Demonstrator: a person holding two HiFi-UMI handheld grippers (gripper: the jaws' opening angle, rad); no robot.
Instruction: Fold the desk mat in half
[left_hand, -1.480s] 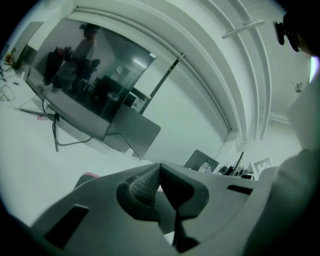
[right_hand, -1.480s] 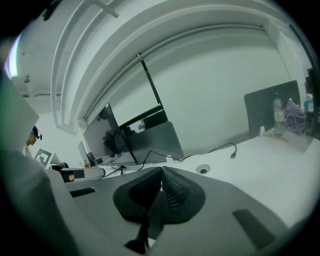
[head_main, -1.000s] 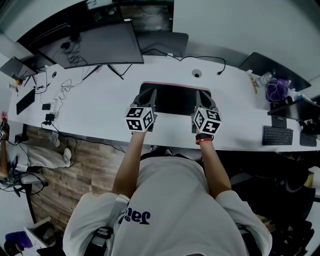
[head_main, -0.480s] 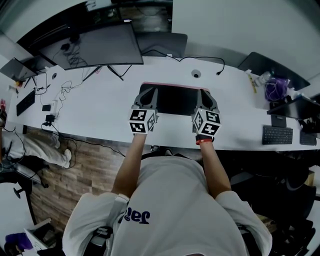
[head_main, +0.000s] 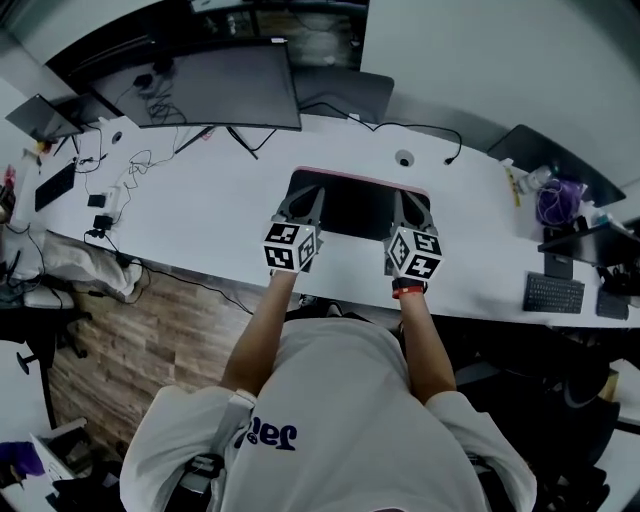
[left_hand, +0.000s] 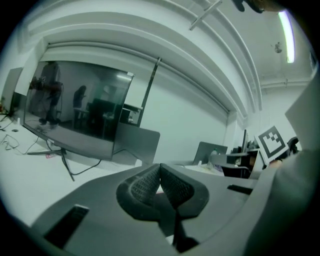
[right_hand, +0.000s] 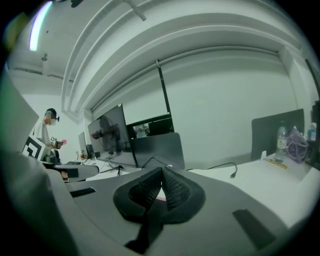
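The desk mat (head_main: 355, 205) lies on the white desk (head_main: 200, 215) in front of me, dark on top with a pink strip (head_main: 360, 177) along its far edge. My left gripper (head_main: 312, 193) reaches over the mat's left end and my right gripper (head_main: 403, 196) over its right end, both pointing away from me. In the left gripper view the ribbed pads (left_hand: 145, 186) meet at the tip, with a pink sliver of mat (left_hand: 159, 190) pinched between them. The right gripper view shows the same: pads (right_hand: 147, 189) shut on a pink sliver (right_hand: 159, 198).
A large monitor (head_main: 210, 90) stands at the back left, with cables (head_main: 130, 170) trailing over the desk. A second dark screen (head_main: 345, 95) stands behind the mat. A cable port (head_main: 404, 158) sits far right of the mat. A keyboard (head_main: 553, 293) and clutter (head_main: 555, 195) lie to the right.
The head view has shifted slightly. Both grippers stay shut at the mat's two ends, and the mat lies as before.
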